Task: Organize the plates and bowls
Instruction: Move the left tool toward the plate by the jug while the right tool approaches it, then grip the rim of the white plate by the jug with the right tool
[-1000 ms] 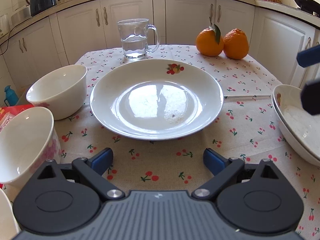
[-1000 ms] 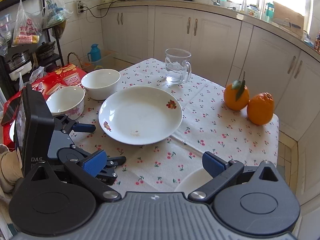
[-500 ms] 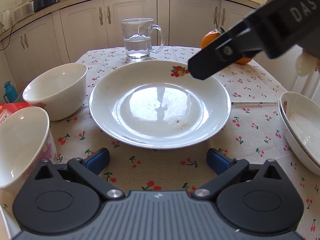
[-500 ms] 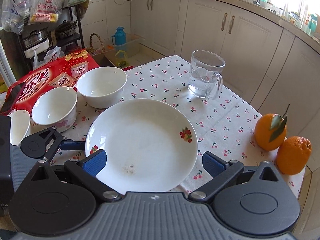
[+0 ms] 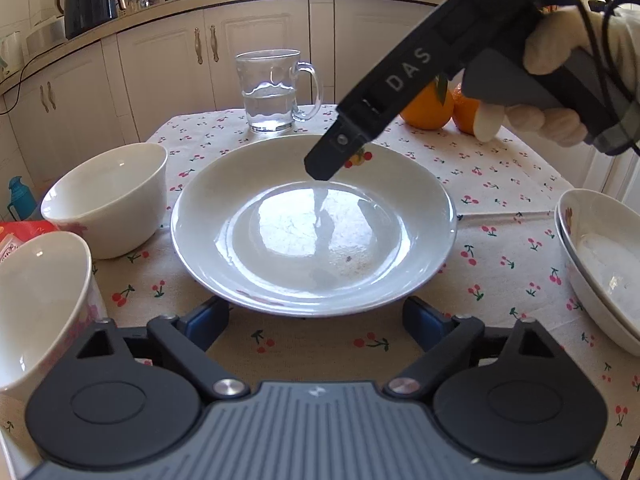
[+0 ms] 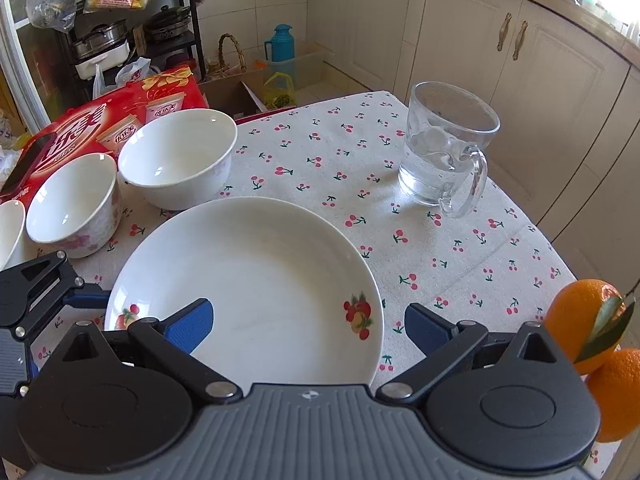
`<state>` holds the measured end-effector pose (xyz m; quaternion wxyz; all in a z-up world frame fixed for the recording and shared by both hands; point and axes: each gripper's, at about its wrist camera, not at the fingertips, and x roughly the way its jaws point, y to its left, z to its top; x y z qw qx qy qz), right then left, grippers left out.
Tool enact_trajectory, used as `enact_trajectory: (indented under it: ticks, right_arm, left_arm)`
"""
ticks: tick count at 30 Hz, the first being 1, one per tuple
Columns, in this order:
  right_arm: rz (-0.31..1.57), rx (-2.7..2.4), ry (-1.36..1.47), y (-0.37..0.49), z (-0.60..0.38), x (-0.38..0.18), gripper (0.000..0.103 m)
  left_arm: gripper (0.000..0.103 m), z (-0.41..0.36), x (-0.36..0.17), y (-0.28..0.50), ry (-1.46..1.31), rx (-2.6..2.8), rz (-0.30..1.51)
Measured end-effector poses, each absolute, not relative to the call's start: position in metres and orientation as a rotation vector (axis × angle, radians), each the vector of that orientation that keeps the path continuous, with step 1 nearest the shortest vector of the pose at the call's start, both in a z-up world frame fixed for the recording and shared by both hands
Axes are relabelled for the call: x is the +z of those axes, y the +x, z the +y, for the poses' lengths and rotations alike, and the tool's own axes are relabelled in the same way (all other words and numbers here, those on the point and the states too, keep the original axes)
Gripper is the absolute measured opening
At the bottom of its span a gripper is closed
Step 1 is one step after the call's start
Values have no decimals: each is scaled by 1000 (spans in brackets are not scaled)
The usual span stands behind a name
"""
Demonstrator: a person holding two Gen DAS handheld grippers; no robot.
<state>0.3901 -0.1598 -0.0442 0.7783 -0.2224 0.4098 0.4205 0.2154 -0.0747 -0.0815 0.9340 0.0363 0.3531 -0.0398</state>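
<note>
At the left, two bowls [image 5: 108,204] crowded the worktop [image 5: 500,240] edge. Our left gripper [image 5: 316,320] sat low before the plate [image 5: 314,228], jaws closing, nothing pinched. Our right gripper [image 6: 308,326] straddled its far rim, jaws released, likely for lifting toward the stacked plates [image 5: 600,264] rightward.

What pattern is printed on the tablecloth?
Small red cherries with green stems on a cream tablecloth, clearest in the right wrist view.

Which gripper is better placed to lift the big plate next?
Probably the right gripper: its open jaws already straddle the fruit-patterned plate rim. The left gripper, jaws closing on nothing, sits at the near rim.
</note>
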Motion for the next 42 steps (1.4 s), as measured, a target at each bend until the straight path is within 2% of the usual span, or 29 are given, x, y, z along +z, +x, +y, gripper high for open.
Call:
enact_trajectory:
  ticks: [4,8,16,42]
  right_arm:
    - [923,949,-437,414,-155,-52,101]
    - [966,996,-398,433,-149,-59,88]
    - [1042,1071,-388,450,-139,-70,75]
    - [1079,1071,-271,418,-171,-61,75]
  left_arm:
    - [88,-75,-82,215,81,-83,714]
    - [87,-75,-81,217,82,-79,714]
    - [86,-73,-82,218,79,-85,710]
    - [84,-73,-67,190,163,-184,750]
